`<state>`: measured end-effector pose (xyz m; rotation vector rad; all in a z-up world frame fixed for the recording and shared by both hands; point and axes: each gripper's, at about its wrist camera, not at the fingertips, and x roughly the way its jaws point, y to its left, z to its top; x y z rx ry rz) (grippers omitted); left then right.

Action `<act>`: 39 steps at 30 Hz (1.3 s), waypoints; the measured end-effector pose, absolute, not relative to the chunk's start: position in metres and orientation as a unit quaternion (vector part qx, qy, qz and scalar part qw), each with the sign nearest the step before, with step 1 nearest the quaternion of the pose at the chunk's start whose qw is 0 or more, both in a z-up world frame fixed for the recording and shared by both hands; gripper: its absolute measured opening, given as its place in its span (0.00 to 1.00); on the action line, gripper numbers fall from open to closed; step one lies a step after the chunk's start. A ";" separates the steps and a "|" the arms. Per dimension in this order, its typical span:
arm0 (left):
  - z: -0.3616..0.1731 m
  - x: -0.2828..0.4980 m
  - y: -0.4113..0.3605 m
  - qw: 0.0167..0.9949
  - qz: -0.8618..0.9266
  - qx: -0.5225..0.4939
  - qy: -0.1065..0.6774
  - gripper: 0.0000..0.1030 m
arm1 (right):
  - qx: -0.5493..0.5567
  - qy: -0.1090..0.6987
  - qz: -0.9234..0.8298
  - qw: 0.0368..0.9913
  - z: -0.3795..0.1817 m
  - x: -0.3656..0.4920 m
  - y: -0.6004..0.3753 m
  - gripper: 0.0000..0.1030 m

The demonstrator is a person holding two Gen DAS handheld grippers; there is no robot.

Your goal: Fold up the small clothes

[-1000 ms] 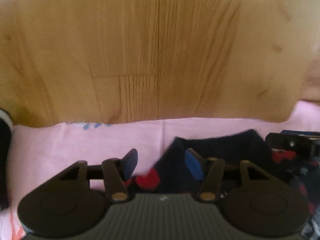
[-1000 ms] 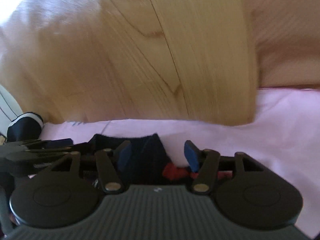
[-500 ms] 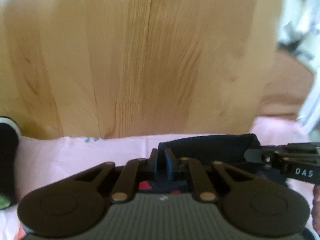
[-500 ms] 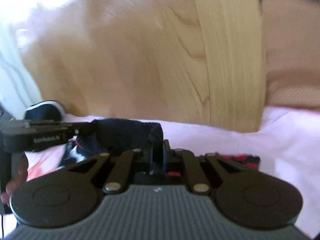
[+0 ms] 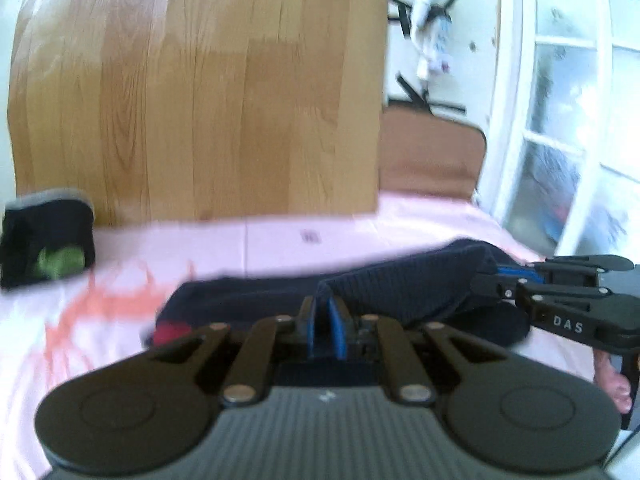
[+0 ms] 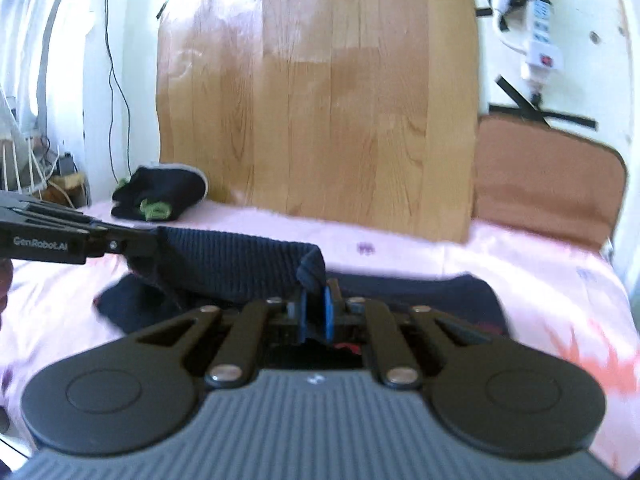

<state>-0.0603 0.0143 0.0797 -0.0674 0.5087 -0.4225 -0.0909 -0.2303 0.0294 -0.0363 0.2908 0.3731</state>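
A small navy knit garment [image 5: 404,280] with red marks is held up over a pink sheet [image 5: 280,240]. My left gripper [image 5: 325,312] is shut on its ribbed edge. My right gripper [image 6: 315,304] is shut on the same ribbed edge [image 6: 240,264] further along. Each gripper shows in the other's view: the right one enters the left wrist view [image 5: 500,280] from the right, the left one enters the right wrist view [image 6: 132,240] from the left. The rest of the garment hangs down onto the sheet [image 6: 420,292].
A folded dark garment with green print [image 6: 160,192] lies at the back left of the sheet [image 5: 44,240]. A wooden board [image 6: 320,100] stands behind the bed. A brown cushion [image 6: 548,184] leans at the right. A window frame [image 5: 560,120] is at far right.
Both grippers closed on the garment's ribbed edge and lifted it off the sheet. The views tilted up, so the board, wall and cushion now show.
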 end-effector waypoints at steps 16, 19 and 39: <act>0.069 -0.029 0.110 0.923 -0.121 -0.184 0.315 0.40 | 0.115 0.168 0.155 0.967 0.033 -0.090 -0.271 0.39; 0.058 0.006 0.115 0.907 -0.120 -0.213 0.344 0.38 | 0.114 0.169 0.146 0.968 0.033 -0.066 -0.264 0.39; 0.015 -0.039 0.097 0.956 -0.038 -0.129 0.261 0.47 | 0.190 0.148 0.090 0.966 -0.024 -0.079 -0.291 0.48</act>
